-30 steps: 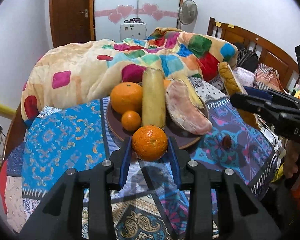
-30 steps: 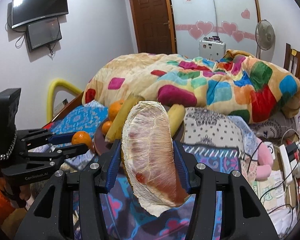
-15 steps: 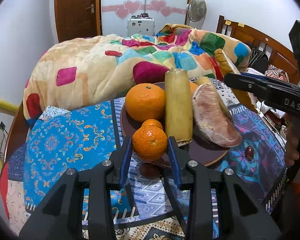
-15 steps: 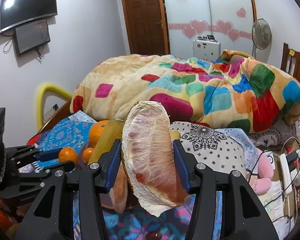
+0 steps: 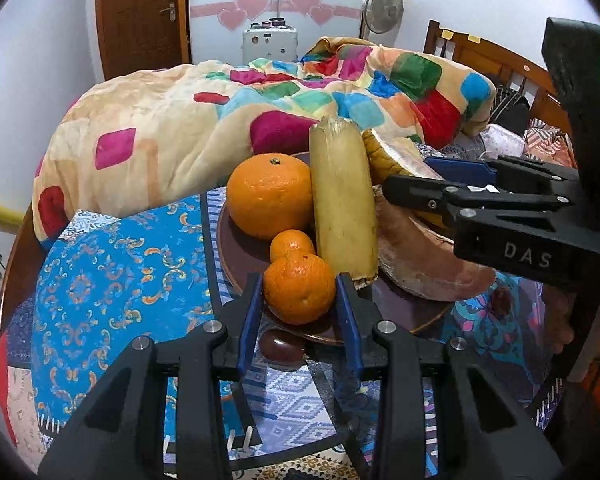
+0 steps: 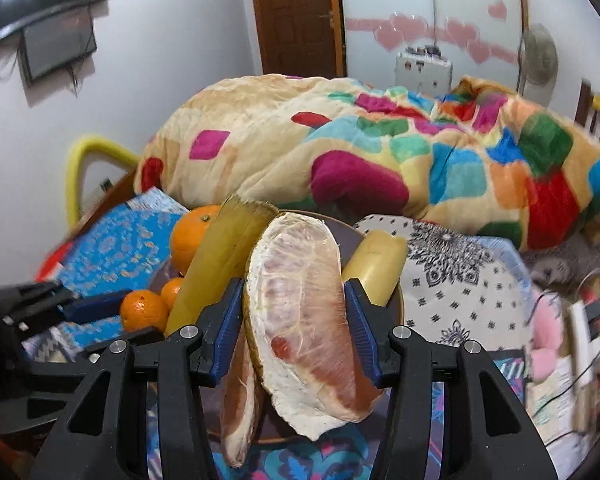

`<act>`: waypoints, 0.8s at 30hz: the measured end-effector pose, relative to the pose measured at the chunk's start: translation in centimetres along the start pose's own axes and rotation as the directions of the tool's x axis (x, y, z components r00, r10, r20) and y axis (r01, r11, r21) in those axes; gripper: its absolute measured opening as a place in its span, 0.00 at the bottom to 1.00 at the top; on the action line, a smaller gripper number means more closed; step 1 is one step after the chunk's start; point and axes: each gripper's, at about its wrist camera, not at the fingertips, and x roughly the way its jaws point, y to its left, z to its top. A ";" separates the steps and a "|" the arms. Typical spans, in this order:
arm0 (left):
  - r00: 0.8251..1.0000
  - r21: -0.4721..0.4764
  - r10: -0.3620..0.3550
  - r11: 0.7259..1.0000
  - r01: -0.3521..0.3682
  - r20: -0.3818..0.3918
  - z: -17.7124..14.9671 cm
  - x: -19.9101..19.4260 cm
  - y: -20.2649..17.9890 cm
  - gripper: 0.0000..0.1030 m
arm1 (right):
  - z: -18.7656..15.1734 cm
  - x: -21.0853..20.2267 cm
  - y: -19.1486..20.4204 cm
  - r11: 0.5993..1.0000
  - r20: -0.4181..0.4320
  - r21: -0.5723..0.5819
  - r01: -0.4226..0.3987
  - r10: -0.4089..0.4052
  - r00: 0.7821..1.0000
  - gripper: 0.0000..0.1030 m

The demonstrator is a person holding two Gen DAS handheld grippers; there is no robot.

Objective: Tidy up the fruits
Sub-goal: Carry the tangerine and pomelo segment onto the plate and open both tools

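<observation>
My left gripper (image 5: 298, 304) is shut on a small orange (image 5: 299, 286), which hangs over the near rim of the brown plate (image 5: 400, 312). On the plate lie a big orange (image 5: 270, 194), a small mandarin (image 5: 292, 242), a yellow stalk piece (image 5: 342, 200) and a pomelo wedge (image 5: 420, 260). My right gripper (image 6: 294, 320) is shut on a second pomelo wedge (image 6: 300, 312), upright above the plate (image 6: 400, 304), close beside the lying wedge (image 6: 240, 408). The right gripper (image 5: 480, 188) reaches in from the right in the left wrist view.
Two dark red fruits (image 5: 280, 346) (image 5: 502, 300) lie on the patterned cloth (image 5: 112, 280) by the plate. A heaped colourful blanket (image 5: 220, 120) lies behind. A second yellow stalk piece (image 6: 376, 268) rests at the plate's far side. Clutter and cables (image 6: 580, 320) are at the right.
Both grippers have come closer to the plate and lower. The small orange now hangs over the near rim, and the held pomelo wedge now stands over the plate.
</observation>
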 end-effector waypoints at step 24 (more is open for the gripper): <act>0.997 -0.055 0.012 0.998 -0.007 0.073 0.1 -6.3 0.0 0.38 | -0.7 -6.9 0.5 1.000 0.069 0.003 -0.031 0.031 0.997 0.48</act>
